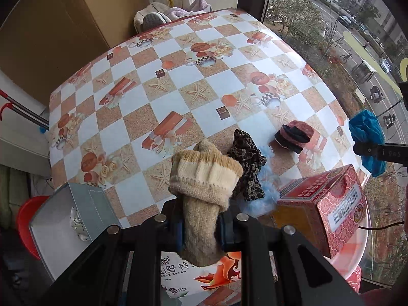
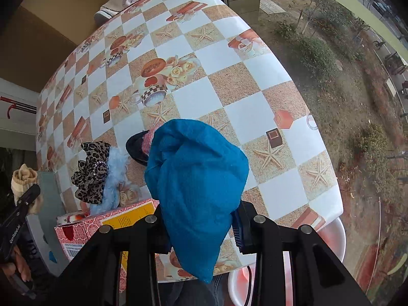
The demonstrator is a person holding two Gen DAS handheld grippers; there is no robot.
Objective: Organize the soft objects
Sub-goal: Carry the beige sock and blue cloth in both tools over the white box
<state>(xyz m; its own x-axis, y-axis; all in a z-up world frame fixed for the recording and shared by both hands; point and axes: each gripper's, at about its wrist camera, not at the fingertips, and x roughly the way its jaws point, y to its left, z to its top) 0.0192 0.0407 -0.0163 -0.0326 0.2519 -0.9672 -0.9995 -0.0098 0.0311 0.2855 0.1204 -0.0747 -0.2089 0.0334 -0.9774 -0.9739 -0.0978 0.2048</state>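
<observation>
Grey box [image 1: 76, 219]: open, on the table's near left; a white dotted item lies inside.
Red carton [image 1: 329, 211]: near right; contents not visible.
Left gripper [image 1: 200, 225]: clamped on a beige knit sock [image 1: 204, 178], lifted.
Right gripper [image 2: 201, 229]: clamped on a blue cloth [image 2: 196, 178], lifted.
Table [image 1: 229, 81]: checkered starfish cover; leopard scrunchie [image 1: 246, 163], light blue fluff, pink-black piece [image 1: 295, 134] lie together.
Room: window at right.
</observation>
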